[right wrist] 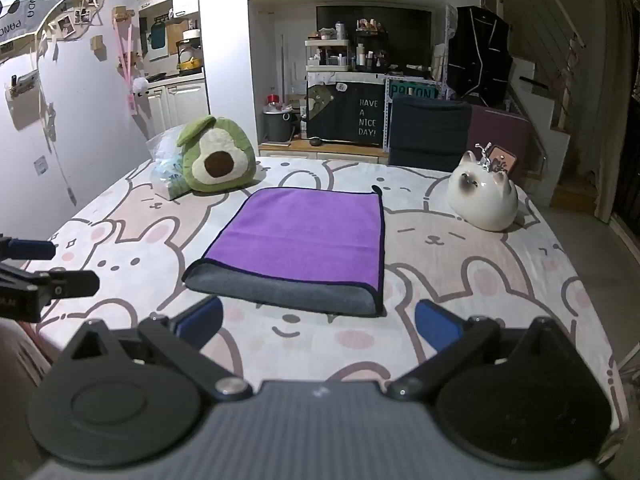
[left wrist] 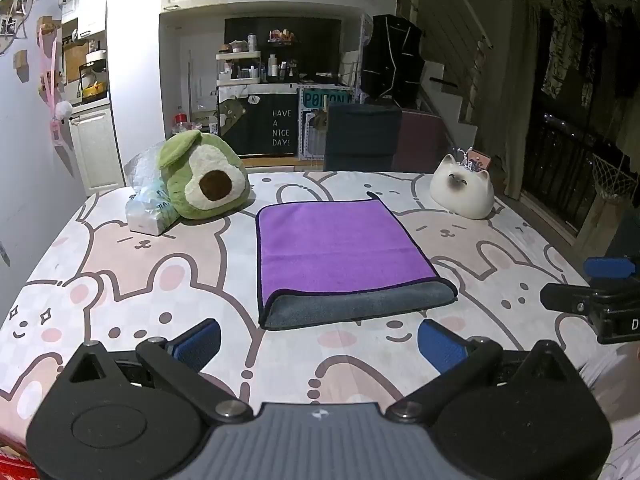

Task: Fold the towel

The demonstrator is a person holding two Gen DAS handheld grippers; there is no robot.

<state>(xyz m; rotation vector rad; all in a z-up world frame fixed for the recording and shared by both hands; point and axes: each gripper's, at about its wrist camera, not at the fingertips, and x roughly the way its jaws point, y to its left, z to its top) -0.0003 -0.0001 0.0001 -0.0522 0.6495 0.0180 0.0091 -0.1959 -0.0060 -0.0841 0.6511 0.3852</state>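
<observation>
A purple towel [left wrist: 336,248] with a grey underside lies folded flat on the table with the bunny-print cloth [left wrist: 160,280]. Its near edge shows the grey layer. It also shows in the right wrist view [right wrist: 308,236]. My left gripper [left wrist: 318,342] is open and empty, hovering just short of the towel's near edge. My right gripper [right wrist: 318,322] is open and empty, also just short of the near edge. The right gripper shows at the right edge of the left wrist view [left wrist: 600,292], and the left gripper shows at the left edge of the right wrist view [right wrist: 40,272].
A green avocado plush [left wrist: 204,178] and a clear plastic packet [left wrist: 148,208] sit at the far left of the table. A white cat figurine [left wrist: 464,192] sits at the far right. A dark chair [left wrist: 362,136] stands behind the table.
</observation>
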